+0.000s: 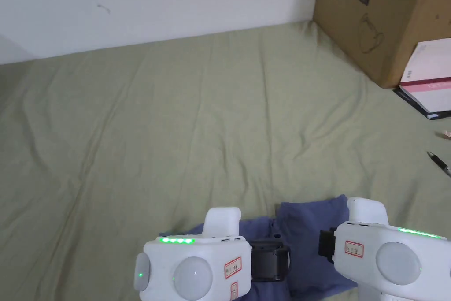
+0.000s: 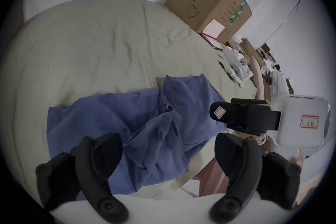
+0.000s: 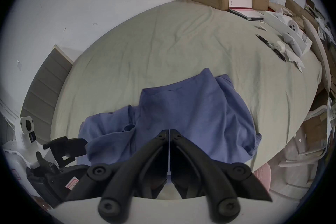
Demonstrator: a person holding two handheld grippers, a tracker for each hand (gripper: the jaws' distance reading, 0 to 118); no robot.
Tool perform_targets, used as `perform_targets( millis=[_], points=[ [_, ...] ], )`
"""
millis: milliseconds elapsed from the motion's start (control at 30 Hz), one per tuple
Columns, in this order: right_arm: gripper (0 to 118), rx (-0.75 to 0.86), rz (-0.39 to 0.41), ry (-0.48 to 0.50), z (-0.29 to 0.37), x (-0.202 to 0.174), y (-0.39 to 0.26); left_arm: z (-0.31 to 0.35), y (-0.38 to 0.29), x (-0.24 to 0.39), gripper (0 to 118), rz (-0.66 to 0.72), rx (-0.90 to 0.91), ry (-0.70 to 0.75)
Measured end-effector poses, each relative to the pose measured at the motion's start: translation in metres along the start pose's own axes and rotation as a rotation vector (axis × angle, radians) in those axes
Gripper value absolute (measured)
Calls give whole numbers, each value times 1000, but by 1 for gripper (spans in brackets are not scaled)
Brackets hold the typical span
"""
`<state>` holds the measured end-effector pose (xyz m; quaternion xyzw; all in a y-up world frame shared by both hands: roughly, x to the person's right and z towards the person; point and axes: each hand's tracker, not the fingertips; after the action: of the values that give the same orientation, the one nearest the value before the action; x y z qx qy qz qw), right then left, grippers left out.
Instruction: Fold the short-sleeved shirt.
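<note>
shirt point(image 3: 190, 118): blue, short-sleeved, crumpled w/ folds and overlapping layers, one piece; lies at near edge of the bed, part drooping over that edge.
shirt shape: bunched toward middle, one flap turned up at far side, wrinkled hem on right in right gripper view.
bed sheet point(image 1: 198, 117): pale green, creased, far half bare.
left gripper point(image 2: 167, 153): jaws spread wide, above the shirt, nothing between them.
right gripper point(image 3: 169, 132): jaws drawn together to a thin slit, tips over the shirt; can't tell if cloth is pinched.
cardboard box point(image 1: 378, 11): 1, big, brown, far right corner of bed by the wall.
book point(image 1: 429, 79): 1, white/pink, leaning on the box.
pen point(image 1: 438, 163): 1, dark, on sheet at right, well apart from shirt.
clutter: white items and papers along right side of bed, too jumbled to count.
in the way: the grippers' white bodies cover most of the shirt in head view.
</note>
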<state>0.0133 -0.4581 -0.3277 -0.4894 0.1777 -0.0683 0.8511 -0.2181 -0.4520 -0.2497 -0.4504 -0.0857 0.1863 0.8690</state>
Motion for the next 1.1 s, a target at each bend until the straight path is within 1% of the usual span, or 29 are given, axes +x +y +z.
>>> perform_targets(
  millis=[100,133,167,200,233,300,400,500,567,667,800,867,933,1100],
  points=[
    [1,-3,-11,3,0,3,-1,16,6,-2,104,-66,21,103],
    [1,-3,-12,6,0,2,-1,23,8,-5,96,-58,50,113],
    [1,-3,-9,11,-1,2,0,33,11,-11,77,-25,87,126],
    [1,-4,-4,13,-2,0,-1,39,15,-19,34,32,110,134],
    [1,-4,-1,14,-3,-2,-1,43,16,-27,3,72,127,143],
    [1,-6,5,20,-5,-5,-2,43,17,-41,1,123,152,184],
    [1,-14,11,27,-8,-8,-3,25,11,-49,1,128,82,178],
    [1,-21,10,29,-10,-8,-3,-3,-4,-42,1,109,-17,163],
    [1,-24,7,30,-10,-7,-3,-18,-13,-37,1,113,-64,115],
    [1,-25,10,21,-8,-5,-4,-22,-22,-22,1,137,-64,44],
    [1,-28,6,12,-8,-2,-4,-20,-26,0,1,84,-71,-52],
    [1,-33,0,7,-10,0,-4,-35,-31,6,1,48,-121,-46],
    [1,-38,-7,5,-10,0,-5,-46,-35,9,1,32,-188,22],
    [1,-34,5,-5,-7,-3,-3,-19,-30,-2,1,72,-134,-94]
  ],
)
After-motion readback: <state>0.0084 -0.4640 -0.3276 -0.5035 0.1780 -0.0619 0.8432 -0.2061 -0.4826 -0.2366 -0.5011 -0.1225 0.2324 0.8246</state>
